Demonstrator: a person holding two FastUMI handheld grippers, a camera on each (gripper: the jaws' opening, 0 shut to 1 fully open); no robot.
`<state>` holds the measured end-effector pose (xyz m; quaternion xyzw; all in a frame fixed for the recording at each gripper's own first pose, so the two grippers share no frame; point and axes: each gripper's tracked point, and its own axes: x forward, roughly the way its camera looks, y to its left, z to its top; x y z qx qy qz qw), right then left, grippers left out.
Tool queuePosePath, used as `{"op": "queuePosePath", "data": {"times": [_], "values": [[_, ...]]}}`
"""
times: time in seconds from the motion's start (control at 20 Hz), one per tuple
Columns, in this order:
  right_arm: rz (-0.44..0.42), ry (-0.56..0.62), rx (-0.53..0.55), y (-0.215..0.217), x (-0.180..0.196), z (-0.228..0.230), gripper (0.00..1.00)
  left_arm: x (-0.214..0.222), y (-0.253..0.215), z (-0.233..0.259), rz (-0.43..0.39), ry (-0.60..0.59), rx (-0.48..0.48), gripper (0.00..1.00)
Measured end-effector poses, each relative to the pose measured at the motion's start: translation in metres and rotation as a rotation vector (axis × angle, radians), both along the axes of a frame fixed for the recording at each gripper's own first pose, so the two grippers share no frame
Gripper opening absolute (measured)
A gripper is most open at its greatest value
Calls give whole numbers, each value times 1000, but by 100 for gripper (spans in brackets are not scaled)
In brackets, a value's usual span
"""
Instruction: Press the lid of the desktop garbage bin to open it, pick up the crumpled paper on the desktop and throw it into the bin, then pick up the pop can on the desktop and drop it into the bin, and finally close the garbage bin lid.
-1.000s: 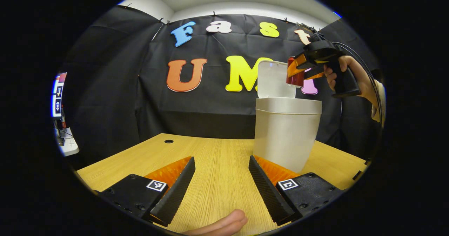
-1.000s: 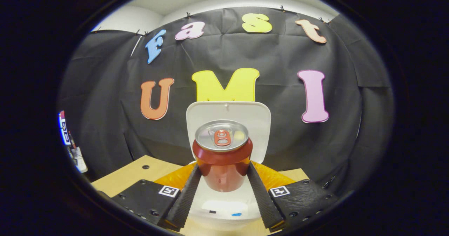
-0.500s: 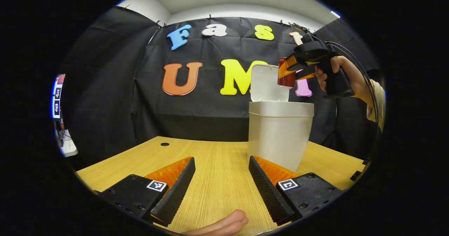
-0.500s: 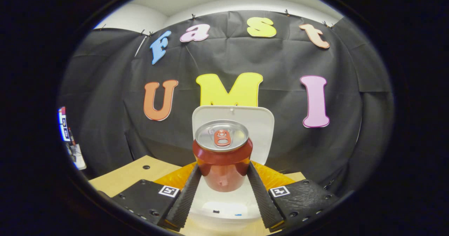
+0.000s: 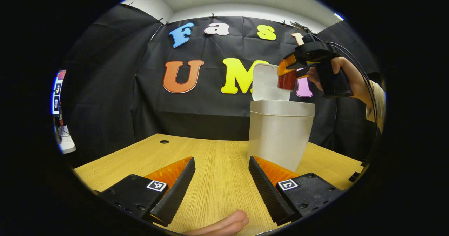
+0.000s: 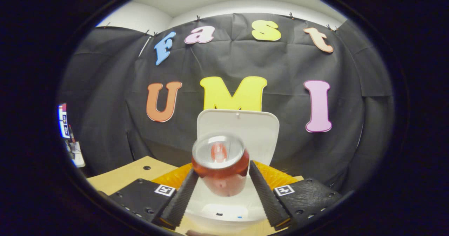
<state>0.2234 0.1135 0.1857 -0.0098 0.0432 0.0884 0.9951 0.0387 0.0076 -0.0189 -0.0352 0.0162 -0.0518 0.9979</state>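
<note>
1. Table [image 5: 217, 159]: the part we see is bare wood. The bin [image 5: 279, 134] stands on it toward the right.
2. Bin is open, with the lid [image 5: 266, 81] upright at the back. In the right gripper view its mouth [image 6: 224, 211] sits directly under the jaws.
3. Left gripper [image 5: 221, 160] is low over the table near the bin's base. Jaws are wide apart and hold nothing.
4. Right gripper [image 6: 222, 168] is above the bin mouth, held by a hand [image 5: 345, 76]. Jaws look parted, with a sliver of gap on each side of the can.
5. Can [image 6: 219, 159] is between those jaws, upright and motion-blurred. We judge it is dropping out right now. From the left gripper view the can [image 5: 287, 81] hangs just above the rim, in front of the lid.
6. Risks:
   - The can could clip the rim or the lid on the way down and bounce onto the table.
   - The bin looks light, so an off-centre drop could rock it.
   - The lid close is left to do. Pushing it from above with the gripper's weight could tip the bin.
</note>
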Motion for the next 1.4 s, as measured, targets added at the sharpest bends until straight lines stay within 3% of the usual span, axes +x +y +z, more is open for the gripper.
{"op": "queuePosePath", "data": {"times": [0.1,0.5,0.6,0.75,1.0,1.15,1.35,1.4], "values": [[-8,-34,6,3,-3,9,98,2,5,2,17,2,18,99],[-68,-208,49,-11,-5,97,92,4,18,15,0,-24,-18,99],[-92,-260,52,-16,0,121,96,9,21,16,-3,-24,-29,99],[-149,-304,93,-28,20,151,94,19,25,20,1,-17,-38,99],[-222,-294,164,-29,75,179,95,30,32,23,-7,-13,-28,99],[-218,-277,203,-16,109,187,95,36,40,14,3,13,-48,99],[-204,-185,174,3,136,157,91,37,46,3,8,33,-70,99],[-204,-152,141,7,143,144,94,38,49,2,13,32,-70,99]]}}
